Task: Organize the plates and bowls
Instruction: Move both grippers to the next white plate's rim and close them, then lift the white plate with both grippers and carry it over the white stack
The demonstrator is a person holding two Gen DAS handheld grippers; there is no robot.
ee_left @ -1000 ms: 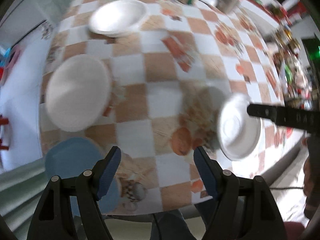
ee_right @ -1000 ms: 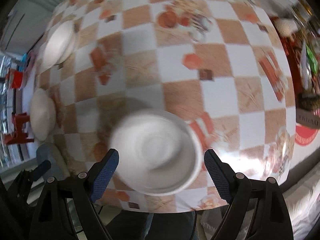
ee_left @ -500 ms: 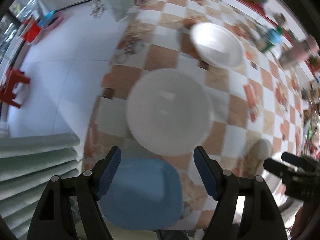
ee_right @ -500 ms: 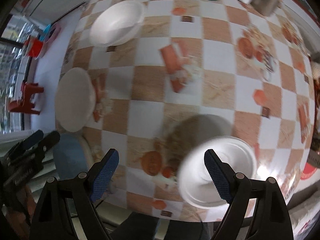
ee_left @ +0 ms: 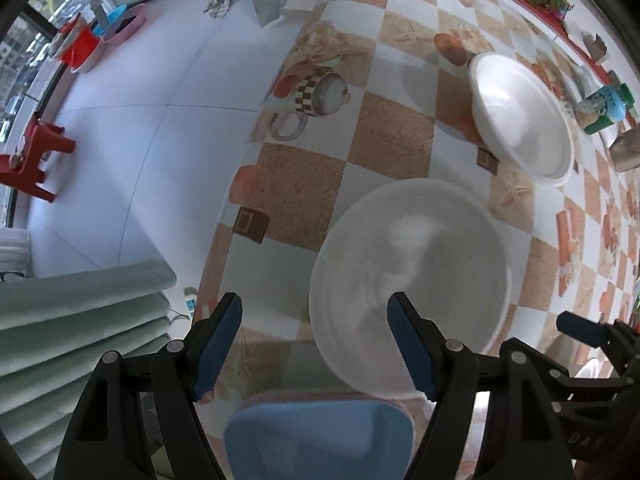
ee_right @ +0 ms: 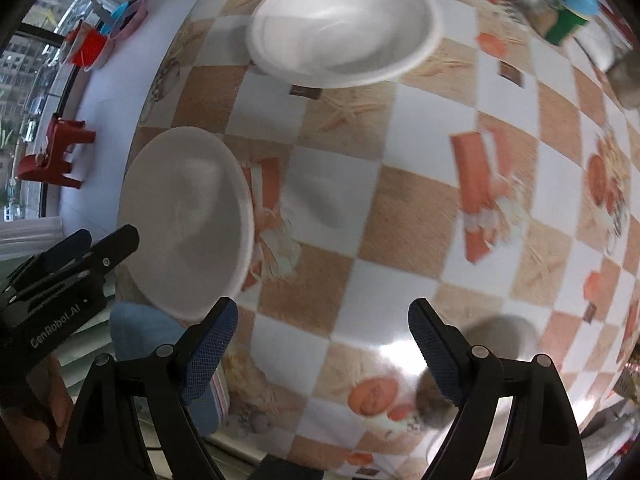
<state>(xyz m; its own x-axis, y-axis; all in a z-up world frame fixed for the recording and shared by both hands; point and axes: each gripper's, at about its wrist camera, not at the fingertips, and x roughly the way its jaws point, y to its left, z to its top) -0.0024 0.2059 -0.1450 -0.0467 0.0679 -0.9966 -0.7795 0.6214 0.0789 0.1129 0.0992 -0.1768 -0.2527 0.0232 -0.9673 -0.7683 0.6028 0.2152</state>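
On the checkered table (ee_left: 384,136), a white plate (ee_left: 408,280) is lying near its edge beside a bowl (ee_left: 520,112), while the left gripper (ee_left: 314,346) and right gripper (ee_right: 322,350) are hovering wide open, empty.

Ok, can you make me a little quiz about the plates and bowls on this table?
1. True or false: the left hand-held gripper is holding the white plate.
2. What colour is the square plate nearest the camera: A red, B blue, C green?
3. Fill in: the white bowl sits on the ____ tablecloth.

Key: 1 false, its jaws are open above it. 2 B. 3 checked.
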